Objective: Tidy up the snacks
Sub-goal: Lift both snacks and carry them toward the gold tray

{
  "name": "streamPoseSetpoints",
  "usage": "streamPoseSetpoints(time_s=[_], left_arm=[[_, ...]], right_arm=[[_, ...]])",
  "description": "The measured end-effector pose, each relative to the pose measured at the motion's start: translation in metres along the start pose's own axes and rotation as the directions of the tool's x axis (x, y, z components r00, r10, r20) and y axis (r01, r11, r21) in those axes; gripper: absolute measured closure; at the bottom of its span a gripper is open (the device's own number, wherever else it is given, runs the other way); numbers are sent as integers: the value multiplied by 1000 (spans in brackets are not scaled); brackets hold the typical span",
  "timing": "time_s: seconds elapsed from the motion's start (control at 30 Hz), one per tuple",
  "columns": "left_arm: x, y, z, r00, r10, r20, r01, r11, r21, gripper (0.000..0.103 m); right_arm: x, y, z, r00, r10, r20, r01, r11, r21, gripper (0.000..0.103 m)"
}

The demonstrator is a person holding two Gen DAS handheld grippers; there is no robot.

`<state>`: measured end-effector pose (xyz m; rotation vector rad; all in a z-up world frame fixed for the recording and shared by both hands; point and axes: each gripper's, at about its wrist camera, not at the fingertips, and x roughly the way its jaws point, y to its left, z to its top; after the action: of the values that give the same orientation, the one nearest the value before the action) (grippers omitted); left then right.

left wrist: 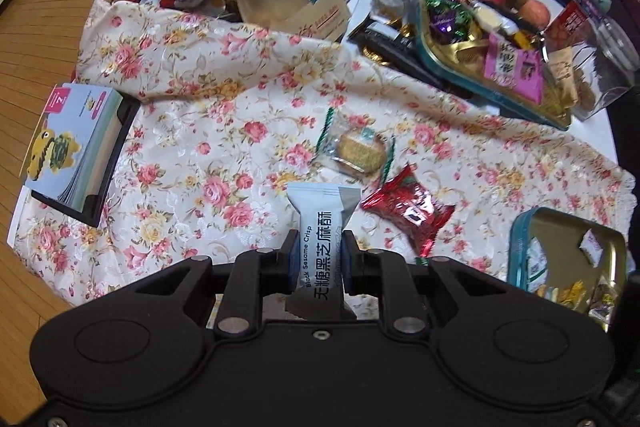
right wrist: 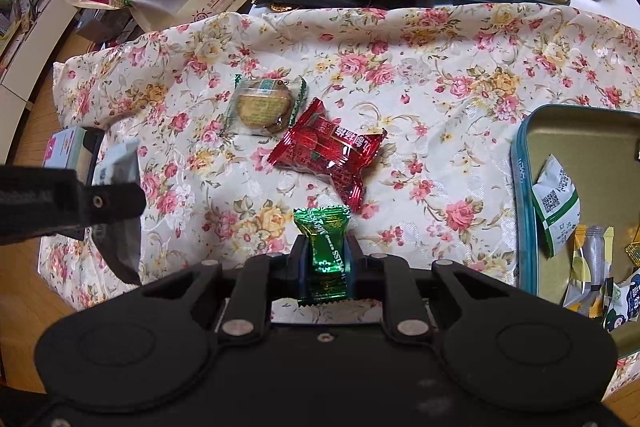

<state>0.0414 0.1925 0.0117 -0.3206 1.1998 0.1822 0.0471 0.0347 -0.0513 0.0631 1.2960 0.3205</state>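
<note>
Nearest us, the left hand-held gripper [left wrist: 320,259] is clamped on a white sesame crisp packet [left wrist: 322,227], its long axis running straight out along the fingers. Right hand-held gripper [right wrist: 329,259] is clamped on a green candy [right wrist: 327,251], same orientation. Both are lifted off the floral cloth [right wrist: 420,75] covering the surface. Left to right ahead: wrapped cookie [right wrist: 262,105], red candy [right wrist: 330,157] just beside it, then the teal tin [right wrist: 520,163] at far right, already holding snacks. We judge the right one nearer the tin, so it should drop first.
</note>
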Motion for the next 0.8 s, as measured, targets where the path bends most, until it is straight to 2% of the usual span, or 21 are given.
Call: streamPoseSetpoints(time_s=[0.4,0.8], left_arm=[[-22,-27,-1,997,-63,36,62,997,37,76],[-27,-73,-8,995,-27,92,15,991,134,76]], right_arm=[[-10,-9,7,999,-13,36,12,1000,26,83],[-38,-49,14,995,-20,103,8,992,123,83]])
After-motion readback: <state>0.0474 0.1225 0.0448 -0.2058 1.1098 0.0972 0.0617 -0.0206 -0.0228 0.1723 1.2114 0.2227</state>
